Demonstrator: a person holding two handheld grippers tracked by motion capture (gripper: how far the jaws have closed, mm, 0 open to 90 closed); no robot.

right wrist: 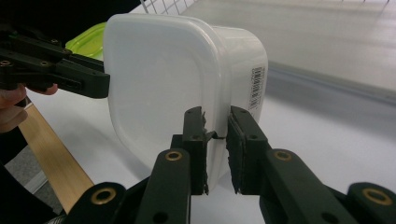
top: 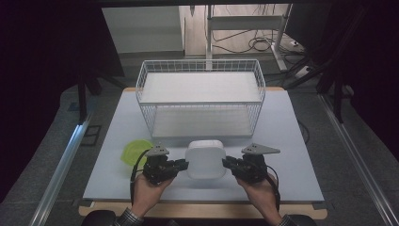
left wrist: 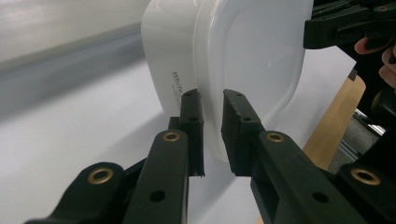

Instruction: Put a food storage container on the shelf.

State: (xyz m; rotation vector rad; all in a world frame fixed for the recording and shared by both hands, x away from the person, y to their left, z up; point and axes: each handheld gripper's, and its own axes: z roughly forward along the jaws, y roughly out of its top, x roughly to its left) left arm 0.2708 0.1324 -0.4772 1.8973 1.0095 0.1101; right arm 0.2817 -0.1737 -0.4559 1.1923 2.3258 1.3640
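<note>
A white plastic container (top: 205, 160) with rounded corners sits near the front of the white table top, between my two grippers. My left gripper (top: 184, 165) has its jaws closed on the rim at the container's left side. In the left gripper view the left gripper (left wrist: 212, 100) pinches the protruding lip of the container (left wrist: 243, 56). My right gripper (top: 227, 163) grips the rim at the opposite side. In the right gripper view the right gripper (right wrist: 216, 116) clamps the lip of the container (right wrist: 154, 79) in the same way. A hand holds each gripper from below.
A white wire basket (top: 200, 62) with a shelf stands behind the container, its open front facing me. A green lid (top: 135, 151) lies left of the left gripper. The white board (top: 291, 155) ends at a wooden front edge (top: 202, 210).
</note>
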